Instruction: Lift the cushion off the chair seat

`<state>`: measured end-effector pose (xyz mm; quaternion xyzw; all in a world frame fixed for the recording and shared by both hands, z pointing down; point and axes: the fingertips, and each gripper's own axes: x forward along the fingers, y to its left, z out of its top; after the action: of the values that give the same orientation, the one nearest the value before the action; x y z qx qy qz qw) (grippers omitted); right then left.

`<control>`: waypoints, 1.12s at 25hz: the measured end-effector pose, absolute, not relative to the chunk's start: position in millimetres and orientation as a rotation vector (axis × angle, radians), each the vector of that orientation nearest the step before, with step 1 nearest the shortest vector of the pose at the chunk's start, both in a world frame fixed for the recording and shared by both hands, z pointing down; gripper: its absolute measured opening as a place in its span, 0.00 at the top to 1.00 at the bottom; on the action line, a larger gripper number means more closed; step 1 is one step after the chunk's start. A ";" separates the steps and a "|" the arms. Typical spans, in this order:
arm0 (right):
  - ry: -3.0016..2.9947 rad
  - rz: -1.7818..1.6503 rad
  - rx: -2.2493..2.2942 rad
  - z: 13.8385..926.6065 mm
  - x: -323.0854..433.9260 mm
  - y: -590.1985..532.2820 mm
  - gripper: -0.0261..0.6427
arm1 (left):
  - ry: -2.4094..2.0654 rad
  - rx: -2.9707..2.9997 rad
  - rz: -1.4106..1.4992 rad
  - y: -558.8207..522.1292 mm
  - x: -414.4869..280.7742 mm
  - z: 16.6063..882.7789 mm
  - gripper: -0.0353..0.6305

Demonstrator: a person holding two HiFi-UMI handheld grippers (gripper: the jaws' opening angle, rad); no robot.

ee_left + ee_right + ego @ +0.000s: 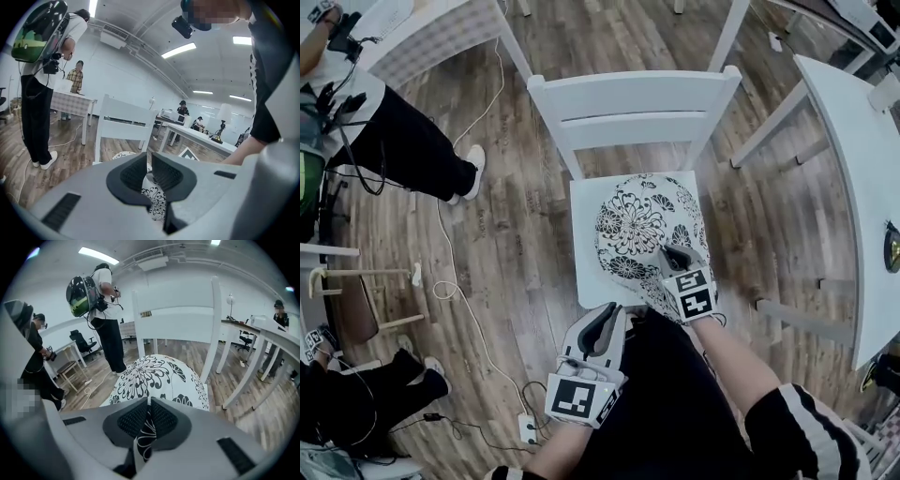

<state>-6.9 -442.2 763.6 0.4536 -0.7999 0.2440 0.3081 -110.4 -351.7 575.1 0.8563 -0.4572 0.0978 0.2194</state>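
While the fingers of the right gripper [149,404] press together on a dark-patterned fold of the cushion [154,373], those of the left gripper [150,164] stand narrow, pinching the same cushion's near edge. The black-and-white floral cushion bulges upward from both grips over the right part of the white seat [584,234]; whether its far edge rests on that seat cannot be told. A bare strip of seat shows at the left. Beyond it rises the slatted back of the white chair [633,103], which stands on a wood-plank floor [525,244]. A white surface [853,169] lies to the right, and a person in black trousers [412,145] stands far left, near a white cable [455,281] trailing across the floor.
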 end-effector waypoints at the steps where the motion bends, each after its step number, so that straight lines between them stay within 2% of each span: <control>1: -2.124 0.650 1.207 757.2 -7.6 -440.2 0.91 | -1.268 2.378 0.267 -353.6 -109.9 571.0 0.90; 28: -2.488 0.622 1.470 542.1 -39.3 -432.3 0.91 | -1.406 2.516 0.113 -371.7 -127.8 471.0 0.90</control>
<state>-39.3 -432.3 542.1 0.4952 -0.8380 0.2095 0.0926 -127.8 -371.7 471.0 0.8650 -0.4835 0.0390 0.1280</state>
